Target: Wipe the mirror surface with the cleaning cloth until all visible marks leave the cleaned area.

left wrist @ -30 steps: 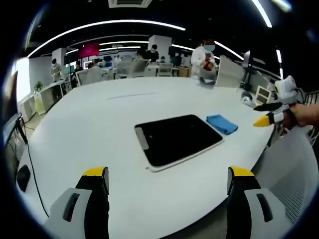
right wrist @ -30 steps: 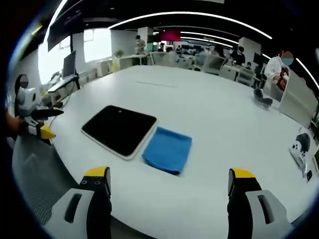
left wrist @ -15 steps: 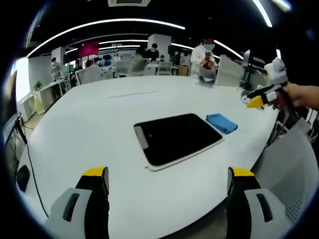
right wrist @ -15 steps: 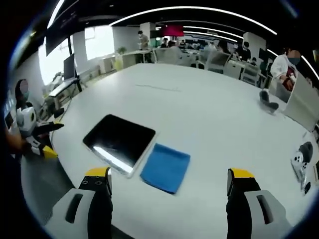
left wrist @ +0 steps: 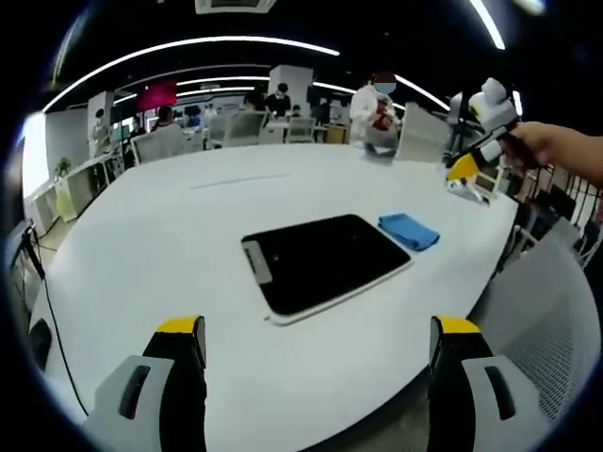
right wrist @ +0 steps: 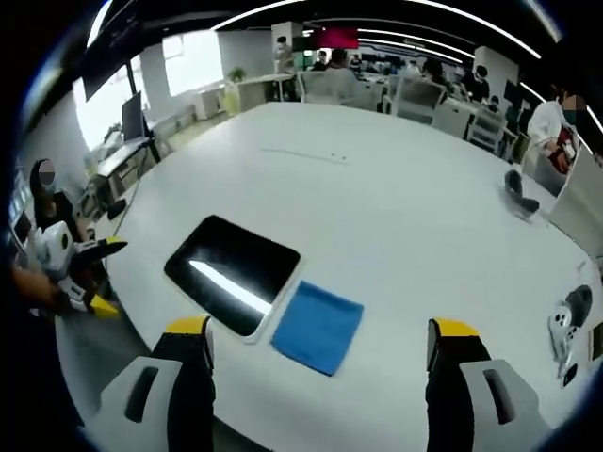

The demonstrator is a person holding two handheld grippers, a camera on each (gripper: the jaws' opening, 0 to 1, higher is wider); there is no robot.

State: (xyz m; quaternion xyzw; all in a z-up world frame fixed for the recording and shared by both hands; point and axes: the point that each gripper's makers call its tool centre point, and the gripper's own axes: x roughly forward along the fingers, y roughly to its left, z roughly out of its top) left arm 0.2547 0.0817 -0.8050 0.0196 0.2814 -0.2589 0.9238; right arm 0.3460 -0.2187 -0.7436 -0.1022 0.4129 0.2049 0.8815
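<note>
Rising over the last second, the right gripper (right wrist: 316, 363) has climbed from near table height to a perch well above the white table (right wrist: 405, 207), so its view now looks down more steeply and a bright streak of ceiling light shows in the mirror (right wrist: 232, 271); in the left gripper view that same right gripper (left wrist: 471, 160) has lifted from beside the table edge to up against the far background, held by the person's hand (left wrist: 546, 151). The left gripper (left wrist: 316, 363) has hardly shifted, its jaws spread wide and empty at the near edge of the table (left wrist: 141, 235). The right gripper's jaws are likewise spread apart with nothing between them. On the table the mirror (left wrist: 322, 262) lies flat, a dark rounded rectangle with a pale rim, and the cleaning cloth (right wrist: 317, 327) sits just beside its edge, folded flat and blue, seen in the left gripper view as a small blue pad (left wrist: 409, 230) on the mirror's far right. From the right gripper the cloth lies almost straight ahead and below, between its jaws, its long side running away from the camera and slightly leftward; this gripper looks the nearer of the two, so I would expect it to drop onto the cloth first. Wiping has not begun.
</note>
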